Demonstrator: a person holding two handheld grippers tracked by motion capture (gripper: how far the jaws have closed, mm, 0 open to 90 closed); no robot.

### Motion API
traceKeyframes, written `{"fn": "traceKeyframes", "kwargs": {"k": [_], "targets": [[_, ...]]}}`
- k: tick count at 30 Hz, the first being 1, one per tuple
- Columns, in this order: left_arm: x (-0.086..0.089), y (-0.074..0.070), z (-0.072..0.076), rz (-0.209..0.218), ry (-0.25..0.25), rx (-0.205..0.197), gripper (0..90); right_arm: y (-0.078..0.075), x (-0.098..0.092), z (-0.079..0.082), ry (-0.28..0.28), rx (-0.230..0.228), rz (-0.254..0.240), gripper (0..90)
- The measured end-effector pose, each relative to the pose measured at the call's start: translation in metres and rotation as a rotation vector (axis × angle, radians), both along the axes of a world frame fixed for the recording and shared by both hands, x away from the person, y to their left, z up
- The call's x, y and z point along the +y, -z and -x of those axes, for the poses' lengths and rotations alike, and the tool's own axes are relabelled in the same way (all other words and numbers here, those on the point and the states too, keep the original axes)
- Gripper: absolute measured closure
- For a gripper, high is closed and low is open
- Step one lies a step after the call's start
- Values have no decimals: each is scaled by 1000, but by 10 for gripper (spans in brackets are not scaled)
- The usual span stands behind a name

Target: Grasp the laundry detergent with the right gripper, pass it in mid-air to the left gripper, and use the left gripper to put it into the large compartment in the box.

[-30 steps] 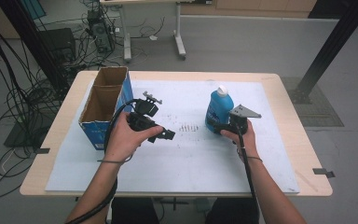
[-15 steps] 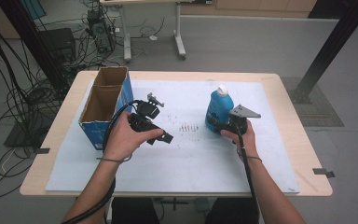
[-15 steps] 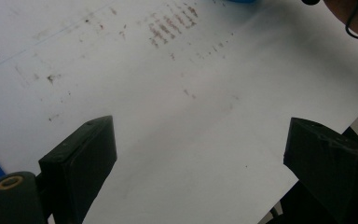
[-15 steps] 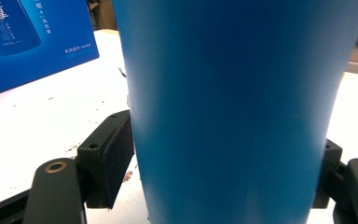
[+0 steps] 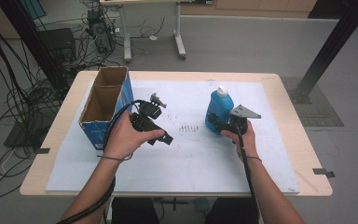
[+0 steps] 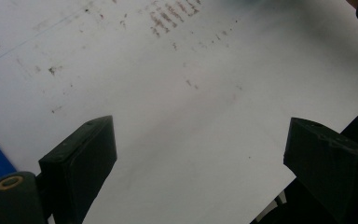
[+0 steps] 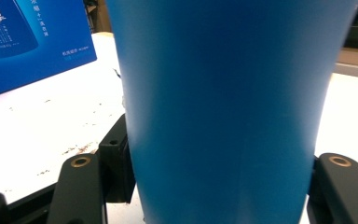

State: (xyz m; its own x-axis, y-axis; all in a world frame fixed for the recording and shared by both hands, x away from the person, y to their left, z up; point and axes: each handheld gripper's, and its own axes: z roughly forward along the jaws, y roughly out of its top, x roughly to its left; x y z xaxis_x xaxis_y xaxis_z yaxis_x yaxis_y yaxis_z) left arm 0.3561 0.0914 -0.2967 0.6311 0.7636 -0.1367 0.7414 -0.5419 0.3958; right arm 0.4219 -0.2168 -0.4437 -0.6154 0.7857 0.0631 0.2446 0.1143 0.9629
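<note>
High view shows a blue bottle (image 5: 219,110) with a white cap standing up on the table (image 5: 279,86), well to the right of the open cardboard box (image 5: 103,106). The right claw (image 5: 216,124) sits at the bottom part of the bottle, on the side away from the box. Its jaws have just been closing, and in the right gripper view the bottle (image 7: 223,107) fills the gap between them, with a jaw on each side. I think they are squeezing it now, but the spot where they touch is hard to see.

So the grab looks done or almost done. The bottle has not been lifted yet. My guess is it goes into the box next, so the lift and the carry are left.

The left claw (image 5: 161,137) hangs between the box and the bottle, nearer the box. Its jaws are wide apart with nothing in them.

A white sheet (image 5: 200,158) with small dark marks covers the table. Behind the box, the grey floor has lots of black cables (image 5: 14,60).
</note>
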Motion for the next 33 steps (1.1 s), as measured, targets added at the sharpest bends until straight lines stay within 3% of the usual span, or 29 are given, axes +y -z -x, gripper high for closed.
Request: {"fn": "traceKeyframes", "kwargs": {"k": [10, 33], "targets": [[-1, -1, 0, -26, -11, -1, 97, -1, 0, 0, 2, -13, 23, 415], [-4, -1, 0, -26, 1, -1, 97, 0, 0, 1, 5, -18, 18, 419]]}}
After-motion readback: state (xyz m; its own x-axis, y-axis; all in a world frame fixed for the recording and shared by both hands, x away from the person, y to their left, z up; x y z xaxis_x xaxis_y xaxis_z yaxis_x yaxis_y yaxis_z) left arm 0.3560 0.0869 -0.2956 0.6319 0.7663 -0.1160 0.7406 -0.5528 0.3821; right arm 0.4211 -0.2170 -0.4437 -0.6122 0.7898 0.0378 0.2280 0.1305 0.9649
